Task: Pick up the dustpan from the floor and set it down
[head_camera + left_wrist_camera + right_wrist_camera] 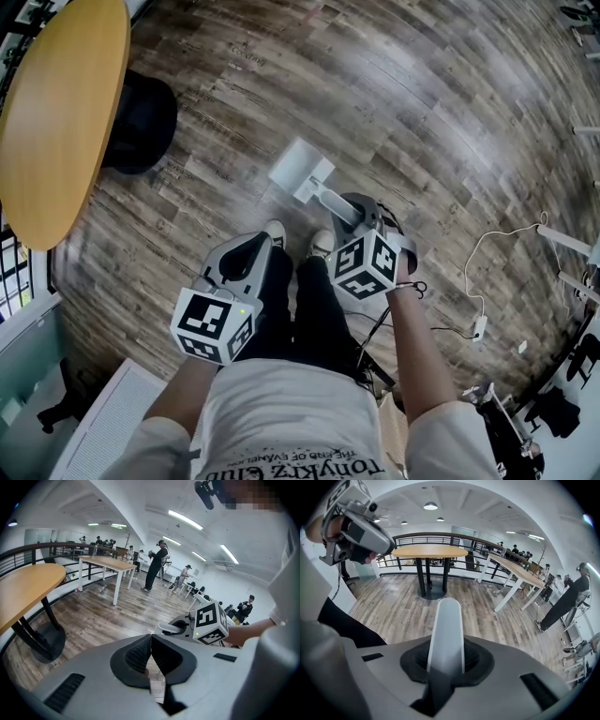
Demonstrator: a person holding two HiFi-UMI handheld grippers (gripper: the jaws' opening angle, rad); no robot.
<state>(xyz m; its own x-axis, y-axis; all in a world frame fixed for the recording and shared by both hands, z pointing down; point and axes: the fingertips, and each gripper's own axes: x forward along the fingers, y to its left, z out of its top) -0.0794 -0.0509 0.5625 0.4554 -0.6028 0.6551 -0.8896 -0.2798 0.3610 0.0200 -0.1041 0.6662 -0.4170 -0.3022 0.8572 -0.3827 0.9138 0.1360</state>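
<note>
A white dustpan (pixel 298 169) rests on the wooden floor just ahead of the person's shoes, and its long handle (pixel 330 200) slants back to my right gripper (pixel 356 210). In the right gripper view the pale handle (pixel 446 620) rises between the black pads, and the right gripper (pixel 446 663) is shut on it. My left gripper (pixel 253 244) hangs to the left above the person's leg, apart from the dustpan. In the left gripper view its pads meet with nothing between them, so the left gripper (pixel 150 645) is shut.
A round wooden table (pixel 56 112) on a black base (pixel 141 122) stands at the left. A white cable with a plug (pixel 478 323) lies on the floor at the right. A white panel (pixel 103 422) sits at the lower left. Other tables (pixel 110 564) and people stand far off.
</note>
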